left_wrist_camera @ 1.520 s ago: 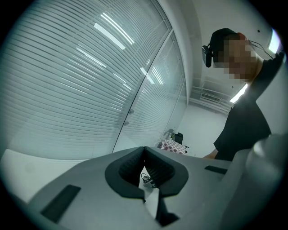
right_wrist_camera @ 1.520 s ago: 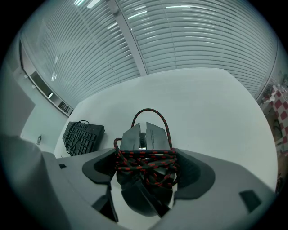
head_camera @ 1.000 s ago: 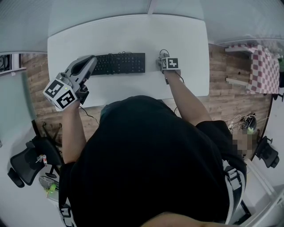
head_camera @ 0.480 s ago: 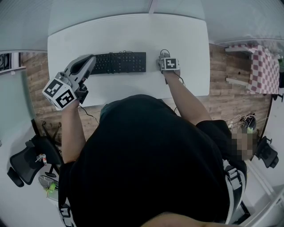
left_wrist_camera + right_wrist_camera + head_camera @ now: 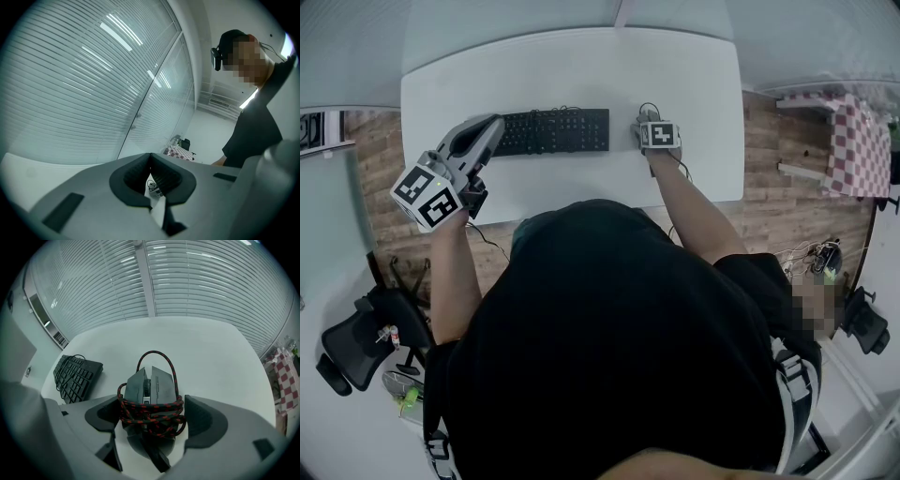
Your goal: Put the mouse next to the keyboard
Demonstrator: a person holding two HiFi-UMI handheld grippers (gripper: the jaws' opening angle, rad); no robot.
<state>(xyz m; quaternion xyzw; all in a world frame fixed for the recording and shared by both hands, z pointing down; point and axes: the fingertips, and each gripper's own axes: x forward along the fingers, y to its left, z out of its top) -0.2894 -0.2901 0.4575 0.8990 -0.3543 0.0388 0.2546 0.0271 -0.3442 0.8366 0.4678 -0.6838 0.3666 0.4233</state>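
Note:
A dark mouse (image 5: 151, 389), wrapped in its red-and-black braided cable, rests on the white table (image 5: 206, 348). My right gripper (image 5: 151, 414) is shut on it, one jaw pressed to each side of the cable bundle. From the head view, the right gripper (image 5: 645, 124) sits just right of the black keyboard (image 5: 551, 132), hiding most of the mouse. The keyboard (image 5: 77, 375) also shows at the left of the right gripper view. My left gripper (image 5: 493, 124) hangs raised over the keyboard's left end, shut and empty. Seen in its own view, the left gripper (image 5: 150, 161) points up at window blinds.
The table (image 5: 581, 70) has bare surface behind the keyboard. A red-checked stool (image 5: 855, 141) stands on the wooden floor to the right. An office chair (image 5: 356, 342) is at the lower left. The person's body covers the table's near edge.

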